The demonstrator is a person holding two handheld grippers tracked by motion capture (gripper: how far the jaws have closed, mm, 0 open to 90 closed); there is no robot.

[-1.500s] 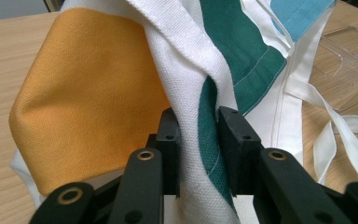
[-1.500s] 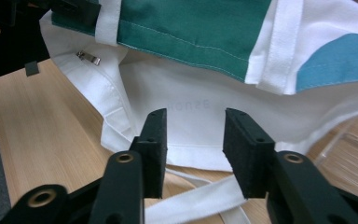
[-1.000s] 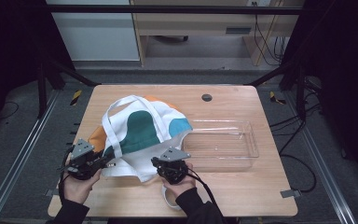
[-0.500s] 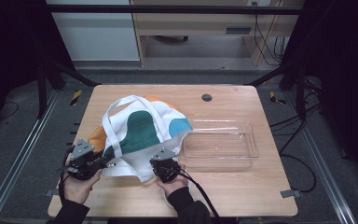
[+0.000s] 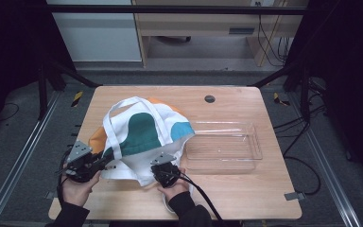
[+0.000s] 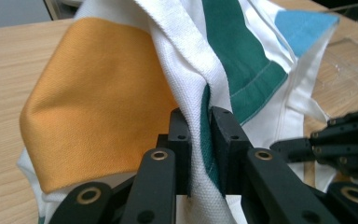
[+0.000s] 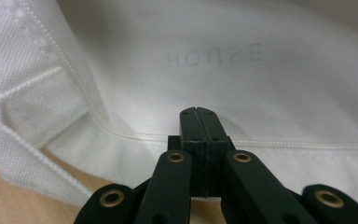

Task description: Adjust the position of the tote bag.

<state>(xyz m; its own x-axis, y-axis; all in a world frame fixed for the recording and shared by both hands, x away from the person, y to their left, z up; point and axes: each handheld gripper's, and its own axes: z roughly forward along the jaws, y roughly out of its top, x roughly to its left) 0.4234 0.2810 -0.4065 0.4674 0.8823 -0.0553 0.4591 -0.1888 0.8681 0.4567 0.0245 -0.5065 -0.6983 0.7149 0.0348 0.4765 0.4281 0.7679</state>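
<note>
White tote bag [image 5: 142, 137] near edge clamped by both tongs [image 6: 200, 135] [image 7: 199, 122].

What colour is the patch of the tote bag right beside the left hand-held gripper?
Orange patch on the tote bag, clearest in the left gripper view.

Hidden beneath the tote bag [image 5: 144, 137]: near-left corner of the clear tray [image 5: 246, 151]; faint, mirrored lettering [image 7: 214, 55] barely legible.

Wooden table [image 5: 123, 203] with two things laid on it.
A tote bag [image 5: 144, 135] is spread over the left half; a clear tray [image 5: 223, 146] is set just beside it on the right, the bag's edge touching it.
</note>
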